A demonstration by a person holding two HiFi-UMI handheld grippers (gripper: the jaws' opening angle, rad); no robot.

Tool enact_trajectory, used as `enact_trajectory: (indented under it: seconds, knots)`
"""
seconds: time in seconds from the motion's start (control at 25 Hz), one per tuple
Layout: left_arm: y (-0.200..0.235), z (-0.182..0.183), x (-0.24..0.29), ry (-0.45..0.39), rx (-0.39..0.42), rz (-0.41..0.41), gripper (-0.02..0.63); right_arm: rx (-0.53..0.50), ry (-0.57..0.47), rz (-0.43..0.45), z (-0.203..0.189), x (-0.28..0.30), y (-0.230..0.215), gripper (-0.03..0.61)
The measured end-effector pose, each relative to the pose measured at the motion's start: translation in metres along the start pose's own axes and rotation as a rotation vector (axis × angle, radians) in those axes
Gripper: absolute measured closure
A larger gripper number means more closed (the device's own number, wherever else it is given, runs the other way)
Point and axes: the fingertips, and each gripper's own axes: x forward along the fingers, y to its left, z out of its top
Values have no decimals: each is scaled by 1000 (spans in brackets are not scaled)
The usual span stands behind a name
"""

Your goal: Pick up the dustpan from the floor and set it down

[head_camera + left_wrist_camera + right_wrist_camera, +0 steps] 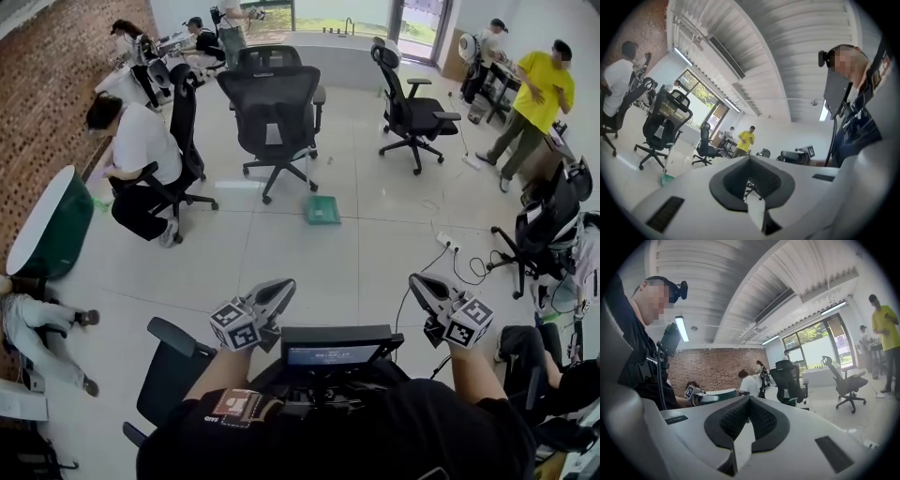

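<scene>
Far across the floor sat the green dustpan (322, 210); left gripper (278, 292) and right gripper (421, 287) were both closed, empty. Best approach: get closer, open jaws first.

Bright daylight enters through windows (417, 23) at the top of the head view; the floor (281, 253) shows pale sheen and soft shadows. Gripper views: strong fisheye bending, black corners, glowing ceiling lamp (681, 329) upper left.
</scene>
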Motion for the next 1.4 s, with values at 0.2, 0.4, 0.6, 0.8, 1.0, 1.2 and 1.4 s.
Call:
enact_trajectory:
  seconds: [0.2, 0.4, 0.6, 0.8, 1.0, 1.2, 1.4]
  knots:
    - [-60, 11, 17, 2, 13, -59, 595, 9, -7, -15, -1, -62, 34, 569]
    - [-126, -18, 54, 4, 17, -23, 595, 23, 8, -25, -14, -156, 13, 569]
    - [-221, -95, 108, 52, -55, -22, 595, 83, -5, 19, -33, -259, -10, 569]
    - [-278, -102, 146, 74, -5, -101, 595, 57, -11, 27, -20, -291, -20, 570]
    - [-282, -114, 133, 98, 18, -106, 595, 60, -7, 59, -47, -271, 1, 569]
    - [-274, -109, 116, 94, 37, -107, 595, 88, 15, 67, -55, -244, 24, 569]
    - [-256, -82, 95, 54, 16, -89, 595, 87, 27, 52, -51, -216, 43, 569]
